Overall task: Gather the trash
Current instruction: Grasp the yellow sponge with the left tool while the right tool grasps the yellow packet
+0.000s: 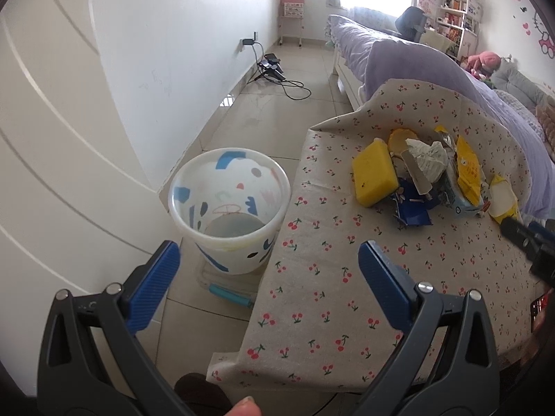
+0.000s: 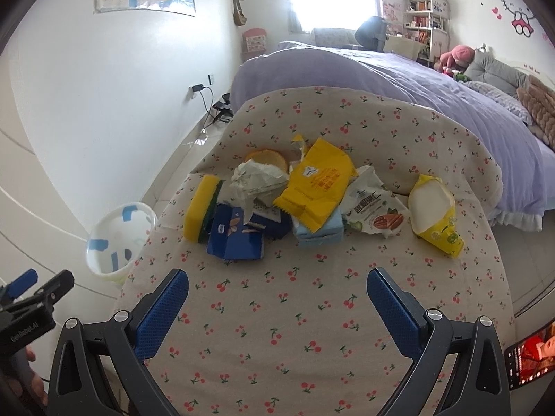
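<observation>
We see the trash pile [image 2: 295,197] heaped mid-tabletop [image 2: 295,312], yellow sponge [image 2: 201,208] at its bin-side edge, white bin [image 1: 229,208] on the floor beside the tabletop, our left tongs [image 1: 269,277] and right tongs [image 2: 277,303] both spread wide, gripping nothing

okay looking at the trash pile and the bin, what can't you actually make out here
- Light blue carton: right wrist view, mostly covered by the yellow wrapper.
- Phone: cut off by the right edge.
- Bin bottom: left wrist view, contents unclear through glare.
- Wrapper print: too small to read.
</observation>
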Action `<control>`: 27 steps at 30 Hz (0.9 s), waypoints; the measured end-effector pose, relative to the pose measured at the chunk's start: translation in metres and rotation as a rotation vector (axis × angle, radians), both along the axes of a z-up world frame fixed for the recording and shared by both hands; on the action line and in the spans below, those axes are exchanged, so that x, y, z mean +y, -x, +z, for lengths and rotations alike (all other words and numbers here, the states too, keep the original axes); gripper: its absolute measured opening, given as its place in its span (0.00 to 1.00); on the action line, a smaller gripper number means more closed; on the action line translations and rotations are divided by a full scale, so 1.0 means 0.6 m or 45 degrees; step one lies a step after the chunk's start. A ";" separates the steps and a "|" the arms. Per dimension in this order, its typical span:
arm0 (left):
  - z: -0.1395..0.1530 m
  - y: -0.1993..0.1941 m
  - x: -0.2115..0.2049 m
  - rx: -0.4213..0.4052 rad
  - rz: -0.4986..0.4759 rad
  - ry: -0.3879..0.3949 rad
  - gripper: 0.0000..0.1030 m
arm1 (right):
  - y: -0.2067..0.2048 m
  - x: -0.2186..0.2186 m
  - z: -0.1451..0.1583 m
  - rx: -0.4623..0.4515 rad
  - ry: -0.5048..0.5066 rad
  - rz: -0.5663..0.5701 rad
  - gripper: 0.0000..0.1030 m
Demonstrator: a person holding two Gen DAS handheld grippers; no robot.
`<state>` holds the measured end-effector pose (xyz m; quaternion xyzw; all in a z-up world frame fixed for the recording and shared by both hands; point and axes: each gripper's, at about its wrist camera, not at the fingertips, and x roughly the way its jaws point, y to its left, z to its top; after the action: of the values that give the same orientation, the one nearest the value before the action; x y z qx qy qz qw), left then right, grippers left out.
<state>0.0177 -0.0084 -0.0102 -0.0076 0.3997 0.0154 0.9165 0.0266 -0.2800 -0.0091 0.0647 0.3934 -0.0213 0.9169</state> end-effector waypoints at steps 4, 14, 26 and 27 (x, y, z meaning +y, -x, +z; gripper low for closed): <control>0.015 -0.027 -0.005 0.010 -0.057 0.005 0.99 | -0.036 -0.036 0.017 0.065 -0.015 -0.028 1.00; 0.010 -0.116 -0.043 0.074 -0.202 0.022 0.99 | -0.149 -0.116 -0.019 0.270 -0.210 -0.075 1.00; -0.038 -0.208 -0.084 0.142 -0.309 0.199 0.97 | -0.242 -0.103 -0.066 0.313 -0.204 -0.068 0.96; -0.043 -0.216 -0.089 0.156 -0.313 0.216 0.97 | -0.247 -0.102 -0.070 0.317 -0.197 -0.071 0.94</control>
<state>0.1470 -0.0621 -0.0359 -0.0351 0.4527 -0.1302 0.8814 0.1747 -0.3411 -0.0508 0.1431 0.5027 -0.0243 0.8522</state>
